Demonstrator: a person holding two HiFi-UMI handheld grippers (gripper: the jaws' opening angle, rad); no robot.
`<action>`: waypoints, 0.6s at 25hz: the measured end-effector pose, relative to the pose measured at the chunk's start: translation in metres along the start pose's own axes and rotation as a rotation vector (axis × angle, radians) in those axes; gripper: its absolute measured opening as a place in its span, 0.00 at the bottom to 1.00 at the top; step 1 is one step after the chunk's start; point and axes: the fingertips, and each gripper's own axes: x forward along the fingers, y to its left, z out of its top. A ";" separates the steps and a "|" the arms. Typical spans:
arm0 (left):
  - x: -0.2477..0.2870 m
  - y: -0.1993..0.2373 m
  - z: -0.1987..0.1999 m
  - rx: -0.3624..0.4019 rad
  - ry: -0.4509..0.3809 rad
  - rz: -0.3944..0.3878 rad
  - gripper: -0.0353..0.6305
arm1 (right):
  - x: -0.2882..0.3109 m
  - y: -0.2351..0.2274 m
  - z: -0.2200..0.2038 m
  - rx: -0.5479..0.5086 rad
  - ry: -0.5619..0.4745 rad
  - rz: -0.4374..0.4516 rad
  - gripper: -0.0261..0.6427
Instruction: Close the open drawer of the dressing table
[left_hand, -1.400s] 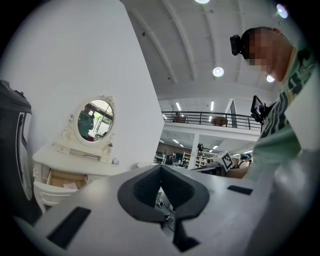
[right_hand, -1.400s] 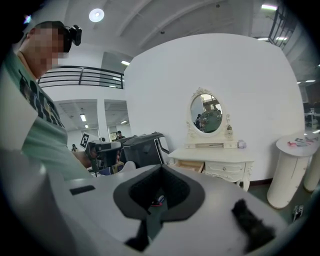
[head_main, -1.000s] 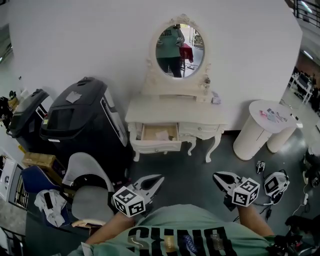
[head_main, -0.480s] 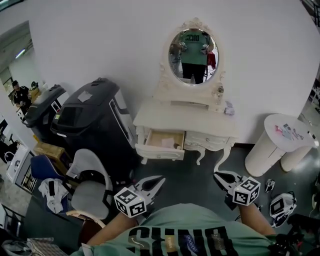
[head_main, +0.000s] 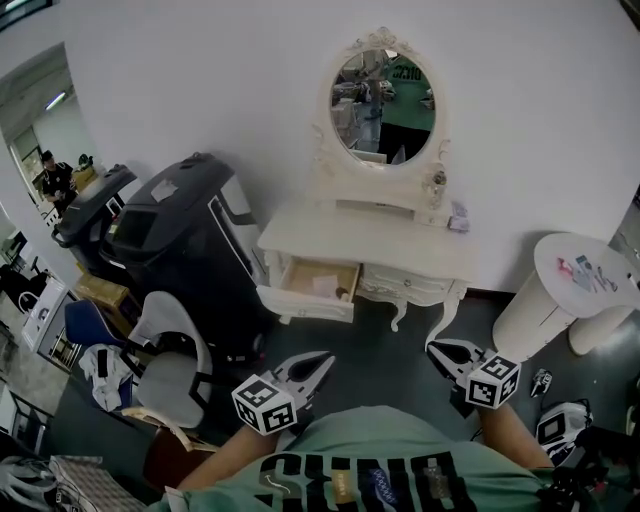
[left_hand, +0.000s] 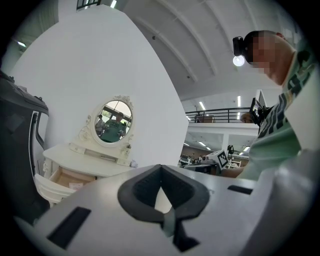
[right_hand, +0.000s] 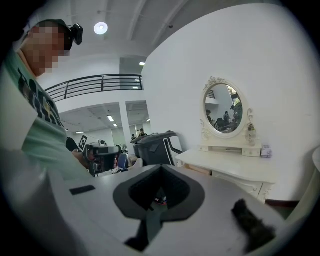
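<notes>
The white dressing table (head_main: 400, 235) stands against the wall under an oval mirror (head_main: 383, 95). Its left drawer (head_main: 310, 287) is pulled out, with a wooden inside and a scrap of paper in it. Both grippers hover low in the head view, well short of the table. My left gripper (head_main: 322, 361) is shut and holds nothing; it points toward the drawer. My right gripper (head_main: 436, 351) looks shut too, and empty. In the left gripper view the drawer (left_hand: 67, 179) shows beyond the closed tips (left_hand: 160, 166). The right gripper view has the table (right_hand: 235, 167) to the right of its tips (right_hand: 160, 166).
A large black machine (head_main: 185, 240) stands left of the table, with a grey chair (head_main: 170, 370) in front of it. Two white round pedestals (head_main: 560, 290) stand at the right. Small devices (head_main: 562, 420) lie on the dark floor there. People (head_main: 55, 175) stand far left.
The dressing table has grown slightly larger and shifted in the head view as I move across the room toward it. Both grippers keep their pose near my body, still closed.
</notes>
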 end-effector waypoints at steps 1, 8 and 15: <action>0.005 -0.001 0.000 -0.001 0.004 0.001 0.07 | -0.001 -0.005 0.000 0.004 -0.001 0.001 0.06; 0.028 0.011 -0.003 -0.011 0.031 -0.017 0.07 | 0.001 -0.029 -0.006 0.040 -0.005 -0.024 0.06; 0.050 0.060 0.010 -0.022 0.040 -0.108 0.07 | 0.035 -0.048 0.005 0.048 0.006 -0.108 0.06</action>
